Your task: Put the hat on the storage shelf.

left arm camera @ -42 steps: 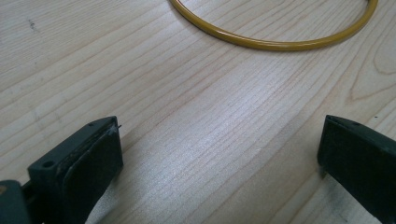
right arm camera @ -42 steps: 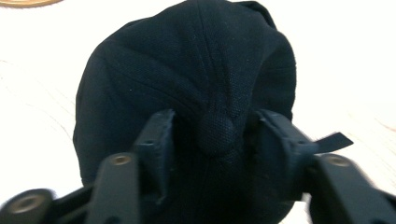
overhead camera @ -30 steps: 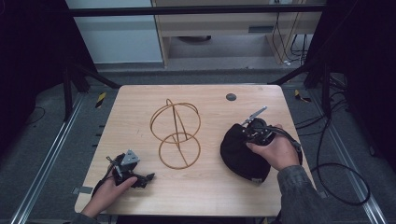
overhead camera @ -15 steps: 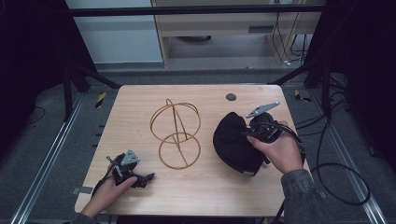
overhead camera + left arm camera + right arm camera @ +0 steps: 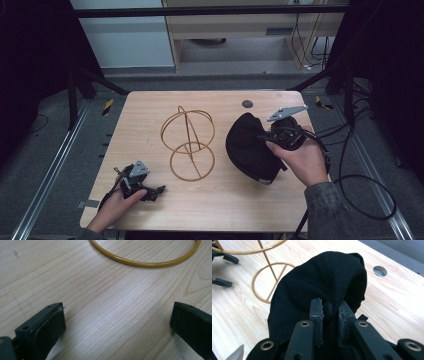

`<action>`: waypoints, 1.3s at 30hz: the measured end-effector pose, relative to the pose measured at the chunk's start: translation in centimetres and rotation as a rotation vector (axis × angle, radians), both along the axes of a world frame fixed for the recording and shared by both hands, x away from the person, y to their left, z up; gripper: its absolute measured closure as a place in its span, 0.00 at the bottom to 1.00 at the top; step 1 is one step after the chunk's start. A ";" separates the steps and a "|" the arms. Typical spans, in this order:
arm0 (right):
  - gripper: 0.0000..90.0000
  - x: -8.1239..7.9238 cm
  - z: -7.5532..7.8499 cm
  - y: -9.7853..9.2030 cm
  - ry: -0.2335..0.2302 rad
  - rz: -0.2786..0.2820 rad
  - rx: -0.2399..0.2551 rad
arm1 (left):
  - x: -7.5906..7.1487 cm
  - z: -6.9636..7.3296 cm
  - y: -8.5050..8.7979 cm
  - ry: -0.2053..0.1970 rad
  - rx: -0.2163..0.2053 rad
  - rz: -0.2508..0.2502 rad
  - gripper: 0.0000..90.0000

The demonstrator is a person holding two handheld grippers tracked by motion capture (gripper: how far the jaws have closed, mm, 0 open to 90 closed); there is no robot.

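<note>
- The right hand-held gripper [image 5: 330,312], clamped on the black cap [image 5: 248,145], has lifted it, seemingly clear of the surface [image 5: 150,115].
- Likely headed for the wire stand [image 5: 188,142] beside it.
- The left hand-held gripper [image 5: 117,322] rests wide open, empty.

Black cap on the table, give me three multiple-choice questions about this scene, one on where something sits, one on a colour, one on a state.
1. Where is the black cap relative to the wire stand in the high view?
A. to its right
B. to its left
C. hung on top of it

2. What colour is the wire stand?
A. silver
B. gold
C. red

3. How are the left gripper jaws?
A. shut on the cap
B. shut on the stand
C. open with nothing between them

Answers:
1 A, the cap sits on the right, pinched by the right gripper.
2 B, its rings look golden yellow.
3 C, bare table shows between them.
</note>
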State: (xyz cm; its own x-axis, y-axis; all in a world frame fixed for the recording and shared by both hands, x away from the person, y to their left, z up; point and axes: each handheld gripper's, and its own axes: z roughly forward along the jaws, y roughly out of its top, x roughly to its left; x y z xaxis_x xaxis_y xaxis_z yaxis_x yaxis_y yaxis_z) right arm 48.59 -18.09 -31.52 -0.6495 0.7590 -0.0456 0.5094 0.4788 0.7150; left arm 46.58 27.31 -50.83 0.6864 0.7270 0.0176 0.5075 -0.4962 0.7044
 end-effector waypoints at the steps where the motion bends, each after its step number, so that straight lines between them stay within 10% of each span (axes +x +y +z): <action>1: 0.86 0.0 0.0 0.0 0.000 0.000 0.000 | 0.0 0.0 0.0 0.000 0.000 0.000 0.00; 39: 0.87 -2.2 8.5 2.4 -0.131 0.087 -0.030 | 0.0 0.0 0.0 -0.002 -0.002 0.001 0.00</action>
